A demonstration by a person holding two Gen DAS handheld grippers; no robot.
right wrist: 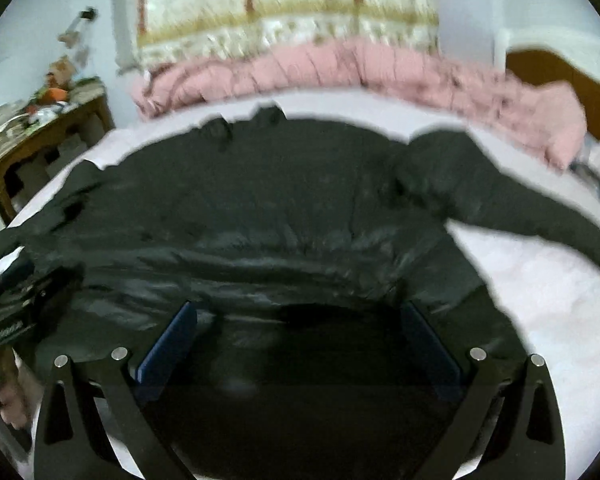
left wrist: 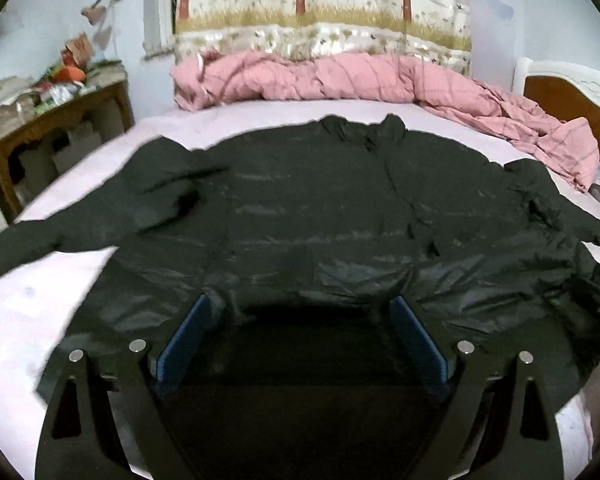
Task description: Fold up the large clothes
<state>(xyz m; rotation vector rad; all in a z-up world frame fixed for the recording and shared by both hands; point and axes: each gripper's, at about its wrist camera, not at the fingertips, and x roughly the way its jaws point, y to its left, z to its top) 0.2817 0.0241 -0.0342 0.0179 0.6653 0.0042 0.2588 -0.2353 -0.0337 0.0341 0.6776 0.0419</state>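
Note:
A large black padded jacket (left wrist: 300, 208) lies spread flat on the pale pink bed sheet (left wrist: 28, 320), collar toward the far side and both sleeves stretched outward. It also shows in the right wrist view (right wrist: 260, 208). My left gripper (left wrist: 302, 308) is open, its blue pads over the jacket's near hem, left of centre. My right gripper (right wrist: 300, 312) is open, over the near hem further right. The hem between each gripper's fingers is in shadow. In the right wrist view the left gripper's body (right wrist: 8, 312) shows at the left edge.
A rumpled pink quilt (left wrist: 340, 76) lies along the far side of the bed under a patterned curtain (left wrist: 320, 4). A cluttered wooden table (left wrist: 48, 120) stands at the left. A wooden headboard (left wrist: 572, 96) is at the right.

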